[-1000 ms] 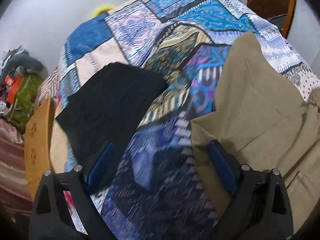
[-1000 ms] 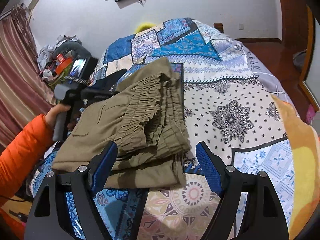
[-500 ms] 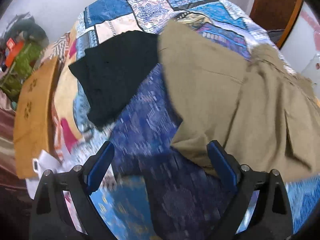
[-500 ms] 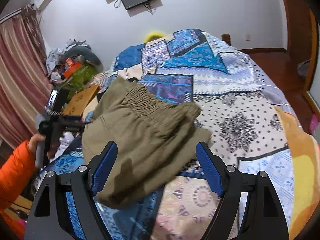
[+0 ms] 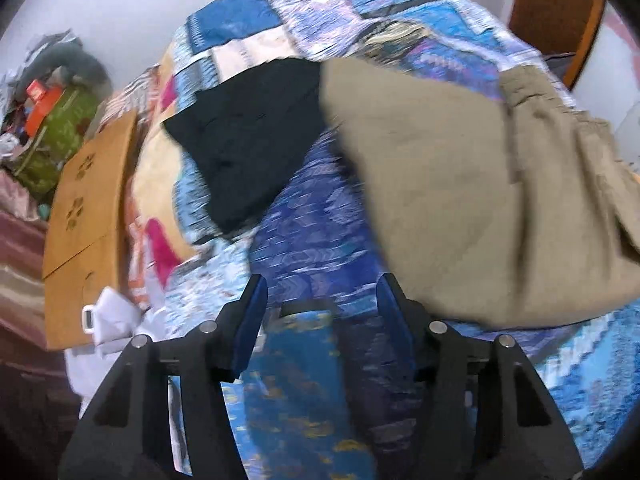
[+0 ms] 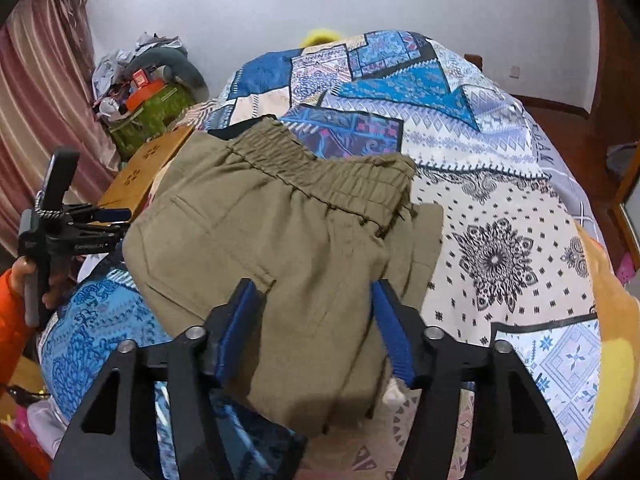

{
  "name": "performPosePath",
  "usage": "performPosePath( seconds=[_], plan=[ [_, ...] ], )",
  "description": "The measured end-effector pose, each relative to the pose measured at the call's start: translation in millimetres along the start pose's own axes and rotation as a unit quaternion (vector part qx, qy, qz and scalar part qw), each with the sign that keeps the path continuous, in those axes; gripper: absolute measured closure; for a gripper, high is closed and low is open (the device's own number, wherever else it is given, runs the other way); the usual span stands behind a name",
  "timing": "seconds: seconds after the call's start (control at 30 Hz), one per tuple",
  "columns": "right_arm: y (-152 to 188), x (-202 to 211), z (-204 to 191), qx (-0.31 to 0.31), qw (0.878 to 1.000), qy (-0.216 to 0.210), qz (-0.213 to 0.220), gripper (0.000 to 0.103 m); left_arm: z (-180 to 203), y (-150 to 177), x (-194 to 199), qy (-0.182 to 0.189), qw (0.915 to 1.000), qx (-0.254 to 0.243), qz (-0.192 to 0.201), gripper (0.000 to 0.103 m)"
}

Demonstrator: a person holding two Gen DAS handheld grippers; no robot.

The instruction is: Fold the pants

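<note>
Both claws let go and narrow
The pants (image 6: 288, 248) now lie spread flatter on the bed (image 6: 500, 208); left claw (image 5: 320, 312) has drawn aside, closing on nothing; right claw (image 6: 312, 320) closes above the cloth.

The right gripper (image 6: 316, 320) hangs over folded khaki pants (image 6: 288, 248), its blue-padded jaws closing with the cloth lying between and beneath them, no pad plainly pressing it. The elastic waistband lies ahead of the claw. The patchwork bedspread (image 6: 500, 208) spreads ahead and right. Far left, a hand holds the left gripper (image 6: 116, 220).
</note>
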State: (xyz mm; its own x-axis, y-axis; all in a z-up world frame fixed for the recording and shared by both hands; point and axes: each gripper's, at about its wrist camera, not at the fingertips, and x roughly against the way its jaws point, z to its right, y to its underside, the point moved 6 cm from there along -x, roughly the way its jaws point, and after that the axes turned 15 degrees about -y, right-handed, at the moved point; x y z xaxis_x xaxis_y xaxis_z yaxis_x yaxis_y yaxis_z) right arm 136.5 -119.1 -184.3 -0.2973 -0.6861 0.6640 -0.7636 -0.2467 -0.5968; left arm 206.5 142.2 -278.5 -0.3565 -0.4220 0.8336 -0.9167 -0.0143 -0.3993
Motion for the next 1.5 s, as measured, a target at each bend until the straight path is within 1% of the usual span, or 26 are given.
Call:
performPosePath(
  seconds=[0.03,0.07,0.13,0.2,0.27,0.33,0.4,0.5,0.57,0.63,0.67,0.7,0.77,0.83,0.9,0.97,1.0,1.03,1.13,1.17,1.27,1.33,1.4,1.43,1.5],
  plan=[
    [0,3,1,0.000,1.000,0.001,-0.001,0.058,-4,1,-3,-0.009,0.9999,-0.002,-0.004,0.045],
    [0,6,2,0.003,1.000,0.006,-0.001,0.059,-9,3,-5,-0.011,0.9999,-0.001,-0.008,0.045],
    [-1,13,5,0.010,1.000,0.022,-0.002,0.059,-18,1,-1,-0.002,0.9999,0.009,-0.009,0.045],
    [-5,20,7,0.018,0.999,0.035,0.002,0.059,-26,-8,14,0.014,0.9995,0.024,0.012,0.045],
    [-14,26,6,0.024,0.999,0.041,0.011,0.059,-25,-21,36,0.033,0.9981,0.028,0.043,0.045],
    [-23,27,4,0.029,0.999,0.039,0.020,0.059,-16,-37,58,0.058,0.9953,0.021,0.075,0.045],
    [-35,24,-1,0.035,0.998,0.033,0.028,0.059,1,-54,80,0.086,0.9904,0.003,0.108,0.045],
    [-48,12,-9,0.042,0.999,0.014,0.030,0.059,33,-71,98,0.120,0.9832,-0.029,0.134,0.045],
    [-53,-3,-14,0.046,0.999,-0.003,0.020,0.059,59,-79,101,0.135,0.9792,-0.056,0.140,0.045],
    [-53,-19,-20,0.058,0.998,-0.018,-0.002,0.059,80,-84,95,0.141,0.9768,-0.079,0.141,0.049],
    [-51,-27,-22,0.064,0.998,-0.025,-0.015,0.059,90,-85,90,0.138,0.9770,-0.090,0.136,0.055],
    [-49,-36,-24,0.067,0.997,-0.030,-0.029,0.060,99,-86,82,0.134,0.9778,-0.099,0.127,0.061],
    [-42,-48,-21,0.068,0.996,-0.030,-0.056,0.062,112,-85,62,0.129,0.9798,-0.117,0.098,0.064],
    [-38,-50,-17,0.065,0.995,-0.031,-0.064,0.062,118,-78,48,0.127,0.9809,-0.124,0.080,0.064],
    [-34,-45,-13,0.055,0.996,-0.023,-0.067,0.062,112,-75,46,0.141,0.9800,-0.115,0.082,0.063],
    [-29,-35,-11,0.054,0.996,-0.017,-0.064,0.062,103,-73,46,0.139,0.9813,-0.104,0.082,0.063],
    [-26,-29,-8,0.053,0.997,-0.012,-0.061,0.065,98,-70,46,0.137,0.9819,-0.102,0.082,0.062],
    [-22,-25,-5,0.048,0.997,-0.011,-0.059,0.065,95,-68,45,0.135,0.9823,-0.101,0.082,0.061],
    [-14,-10,0,0.028,0.998,-0.011,-0.050,0.066,82,-57,46,0.128,0.9839,-0.093,0.082,0.055],
    [-11,-5,2,0.026,0.999,0.001,-0.046,0.066,77,-53,48,0.129,0.9844,-0.087,0.083,0.054],
    [-3,8,4,0.021,0.999,0.014,-0.033,0.066,62,-42,51,0.123,0.9861,-0.072,0.085,0.053],
    [1,13,9,0.016,0.999,0.032,-0.029,0.064,53,-35,50,0.121,0.9869,-0.064,0.086,0.048],
    [7,19,15,0.000,0.999,0.032,-0.023,0.063,44,-28,47,0.118,0.9881,-0.055,0.082,0.043],
    [9,21,19,-0.010,0.999,0.032,-0.019,0.063,41,-26,45,0.114,0.9889,-0.053,0.078,0.043],
    [14,27,25,-0.029,0.999,0.034,-0.010,0.063,32,-17,35,0.078,0.9937,-0.050,0.063,0.043]
  ],
)
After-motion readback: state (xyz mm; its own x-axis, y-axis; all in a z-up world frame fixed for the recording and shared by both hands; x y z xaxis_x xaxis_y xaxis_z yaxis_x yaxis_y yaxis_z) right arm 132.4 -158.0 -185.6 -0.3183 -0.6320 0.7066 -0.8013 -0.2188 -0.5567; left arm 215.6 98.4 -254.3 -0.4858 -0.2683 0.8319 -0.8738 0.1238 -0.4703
